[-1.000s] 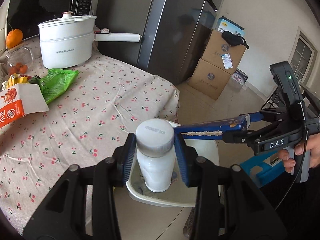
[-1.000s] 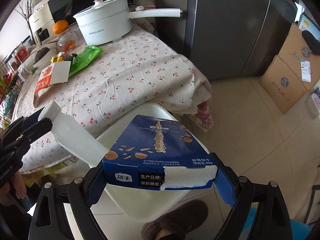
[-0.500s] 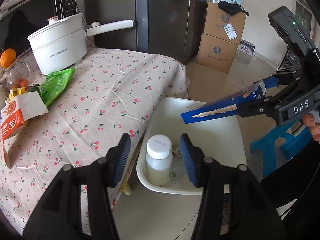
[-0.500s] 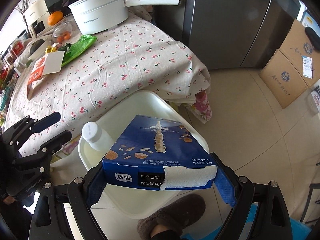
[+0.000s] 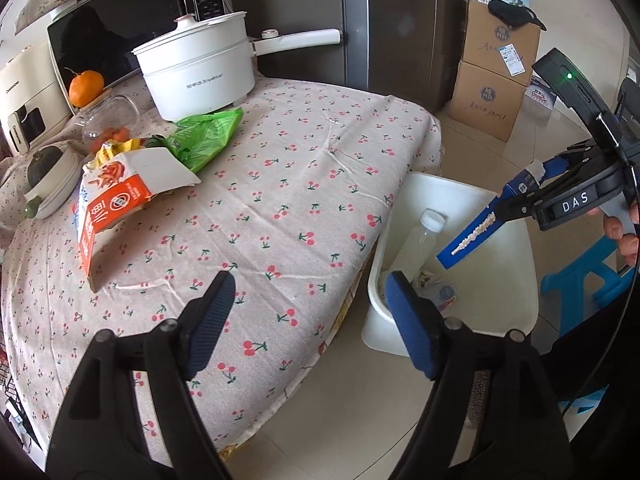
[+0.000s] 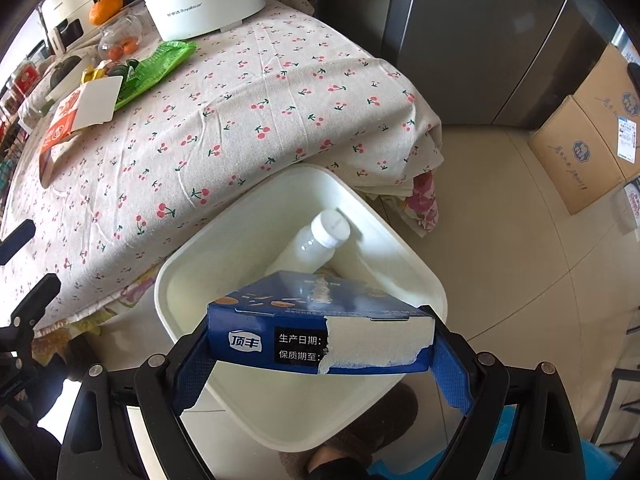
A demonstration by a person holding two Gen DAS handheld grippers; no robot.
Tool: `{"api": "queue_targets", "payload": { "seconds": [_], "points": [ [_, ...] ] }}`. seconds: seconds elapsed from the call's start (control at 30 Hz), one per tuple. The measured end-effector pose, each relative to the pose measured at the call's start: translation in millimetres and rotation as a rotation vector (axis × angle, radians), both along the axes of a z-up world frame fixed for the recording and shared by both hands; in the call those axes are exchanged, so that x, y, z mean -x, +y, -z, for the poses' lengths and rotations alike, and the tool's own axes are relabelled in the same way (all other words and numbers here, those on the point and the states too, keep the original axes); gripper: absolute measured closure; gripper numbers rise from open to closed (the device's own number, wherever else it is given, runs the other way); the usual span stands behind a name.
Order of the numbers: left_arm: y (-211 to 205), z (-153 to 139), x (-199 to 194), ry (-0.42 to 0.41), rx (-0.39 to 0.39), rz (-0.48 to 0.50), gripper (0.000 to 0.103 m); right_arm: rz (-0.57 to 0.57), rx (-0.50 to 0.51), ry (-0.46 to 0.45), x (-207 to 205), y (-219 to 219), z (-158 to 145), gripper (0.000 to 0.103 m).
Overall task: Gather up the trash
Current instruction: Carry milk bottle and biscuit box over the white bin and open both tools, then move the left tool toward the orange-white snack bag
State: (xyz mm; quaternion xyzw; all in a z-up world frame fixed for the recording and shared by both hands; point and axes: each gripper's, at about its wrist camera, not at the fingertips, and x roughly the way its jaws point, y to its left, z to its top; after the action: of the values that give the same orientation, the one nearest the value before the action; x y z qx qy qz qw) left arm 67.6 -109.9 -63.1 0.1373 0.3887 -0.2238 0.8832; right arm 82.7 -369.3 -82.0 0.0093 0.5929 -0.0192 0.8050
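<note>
A white trash bin stands on the floor beside the table. A white bottle lies slanted inside it. My right gripper is shut on a blue biscuit box and holds it tilted over the bin's near rim; the box also shows in the left wrist view. My left gripper is open and empty, above the table's edge next to the bin. An orange-and-white carton and a green wrapper lie on the table.
A white pot, an orange, a glass jar and a microwave are at the back of the cherry-print tablecloth. A fridge and cardboard boxes stand behind. A blue stool is right of the bin.
My left gripper let go of the white bottle into the bin, opened and drew back over the table. My right gripper tipped the blue box lower over the bin.
</note>
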Motion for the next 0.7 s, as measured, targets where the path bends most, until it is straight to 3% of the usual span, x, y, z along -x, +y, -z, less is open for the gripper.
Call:
{"api": "queue_targets", "payload": {
  "seconds": [0.23, 0.7],
  "points": [
    [24.0, -3.3, 0.5, 0.002, -0.006, -0.053, 0.019, 0.013, 0.002, 0.023, -6.9, 7.9, 3.9, 0.009],
    [67.4, -8.8, 2.9, -0.007, -0.027, -0.146, 0.011, -0.042, -0.037, -0.062, -8.1, 45.2, -23.1, 0.009]
  ]
}}
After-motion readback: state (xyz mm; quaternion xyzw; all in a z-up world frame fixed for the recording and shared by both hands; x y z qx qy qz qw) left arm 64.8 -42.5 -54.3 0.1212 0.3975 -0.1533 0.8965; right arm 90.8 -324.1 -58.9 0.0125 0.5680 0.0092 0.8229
